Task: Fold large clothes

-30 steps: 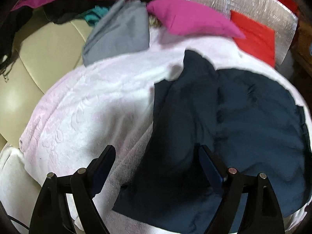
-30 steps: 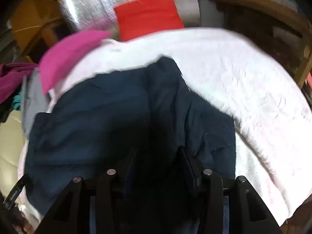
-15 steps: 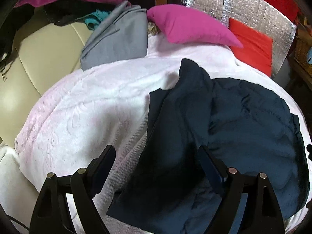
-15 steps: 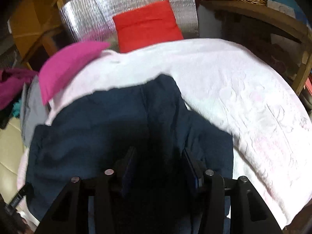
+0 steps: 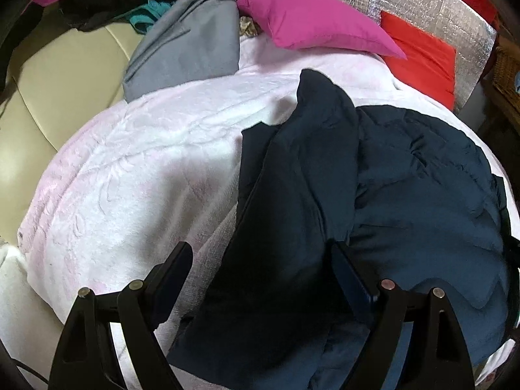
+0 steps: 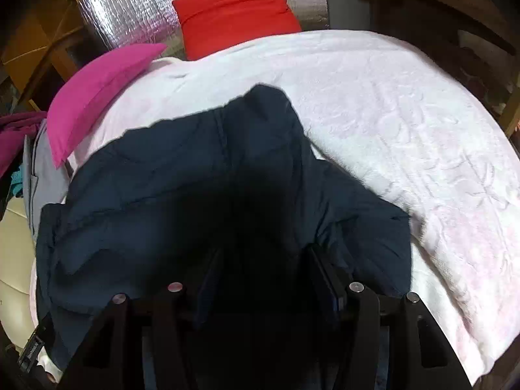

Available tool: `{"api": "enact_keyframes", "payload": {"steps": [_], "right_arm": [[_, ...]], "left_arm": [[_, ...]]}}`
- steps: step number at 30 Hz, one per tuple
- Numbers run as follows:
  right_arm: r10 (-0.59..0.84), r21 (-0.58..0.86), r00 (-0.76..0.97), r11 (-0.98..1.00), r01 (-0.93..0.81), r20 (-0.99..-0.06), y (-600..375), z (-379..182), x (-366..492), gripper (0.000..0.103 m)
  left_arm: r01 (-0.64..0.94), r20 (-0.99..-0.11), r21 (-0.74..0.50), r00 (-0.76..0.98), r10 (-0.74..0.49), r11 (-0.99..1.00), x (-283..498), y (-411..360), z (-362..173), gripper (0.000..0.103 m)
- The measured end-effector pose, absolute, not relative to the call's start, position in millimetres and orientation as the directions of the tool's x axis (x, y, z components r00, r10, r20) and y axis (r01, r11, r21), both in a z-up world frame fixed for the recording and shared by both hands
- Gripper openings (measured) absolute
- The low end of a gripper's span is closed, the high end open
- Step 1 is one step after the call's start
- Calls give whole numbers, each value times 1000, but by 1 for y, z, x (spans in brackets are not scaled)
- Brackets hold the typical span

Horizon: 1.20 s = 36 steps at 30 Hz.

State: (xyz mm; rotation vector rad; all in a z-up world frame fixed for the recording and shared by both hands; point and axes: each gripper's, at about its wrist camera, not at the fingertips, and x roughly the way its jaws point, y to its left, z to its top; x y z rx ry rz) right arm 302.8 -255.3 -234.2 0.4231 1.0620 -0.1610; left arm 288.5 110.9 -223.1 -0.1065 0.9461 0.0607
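My left gripper (image 5: 260, 279) is wide open above the jacket (image 5: 373, 195). My right gripper (image 6: 263, 276) has jacket cloth between its fingers; whether it pinches, I cannot tell. The jacket lies on the blanket (image 5: 146, 162), near its front edge.

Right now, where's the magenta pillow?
The magenta pillow lies at the far edge of the pale blanket, between the grey folded garment and the red cushion, beyond the navy jacket.
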Motion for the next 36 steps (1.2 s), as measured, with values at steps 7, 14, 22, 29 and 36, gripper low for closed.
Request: {"api": "enact_keyframes", "payload": {"steps": [7,14,22,29,36], "right_arm": [[71,261,552,925,276,-831,-244,-203,246,58],[97,260,504,929,265,-858,-237,-218,217,60],[95,241,493,940,241,-865,-234,-225,223,63],[52,223,604,952,211,-795,-240,-165,173,70],[46,240,678,951,194,-733,-226,-118,121,76]], "left_arm": [[-73,-757,-64,653,-1,995,273,112,-206,87],[7,-786,33,618,22,999,263,88,-218,87],[6,-775,79,629,58,997,256,84,-220,88],[-74,-660,42,747,83,996,213,94,-178,88],[-83,-498,115,858,130,990,148,75,-109,97]]}}
